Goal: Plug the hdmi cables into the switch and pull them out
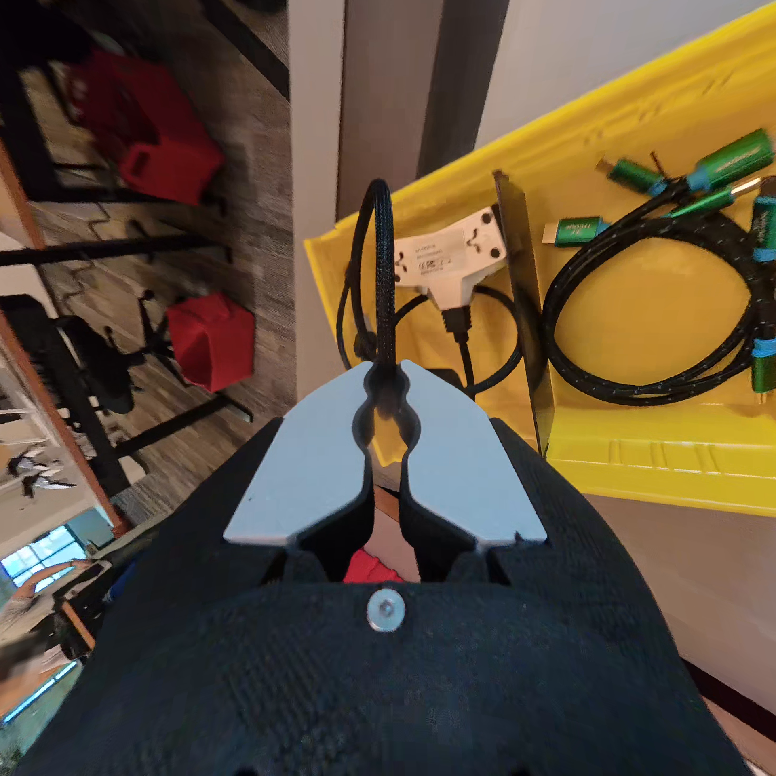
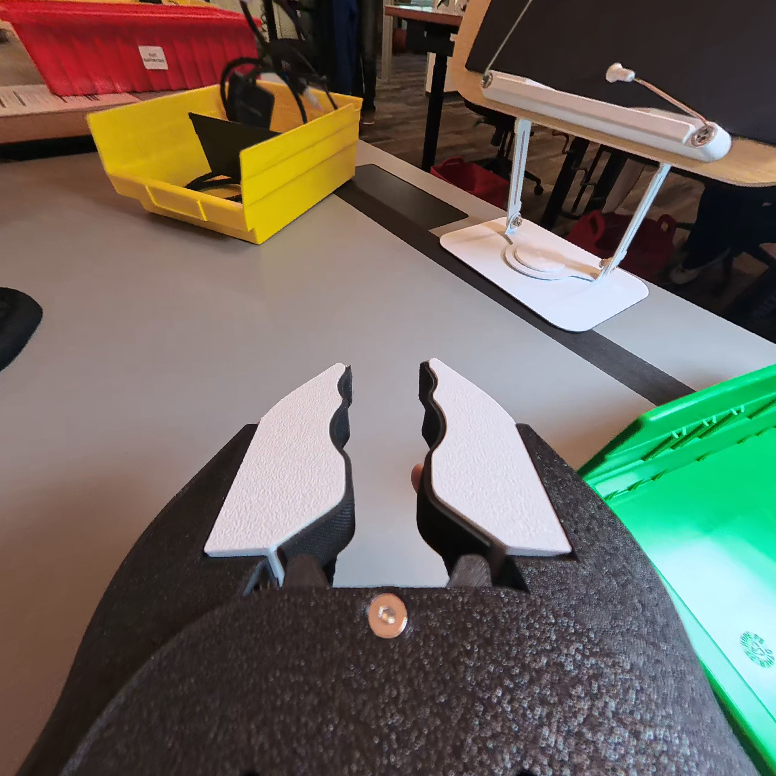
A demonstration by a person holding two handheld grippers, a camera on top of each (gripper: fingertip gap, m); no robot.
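I am holding the left gripper [image 1: 385,378] over the yellow bin [image 1: 630,466], jaws clamped on a black braided cable [image 1: 384,268] that runs toward the white switch [image 1: 451,262] lying inside. The cable looks light and floppy, so I would rather grip the rigid plug. My right gripper [image 2: 385,378] is hovering above the worktop [image 2: 168,336], jaws apart and empty.

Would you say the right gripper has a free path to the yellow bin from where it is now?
Probably yes. The right gripper is open and holds nothing, and only bare grey table lies between it and the yellow bin, whose top is open. The white stand sits off to the side.
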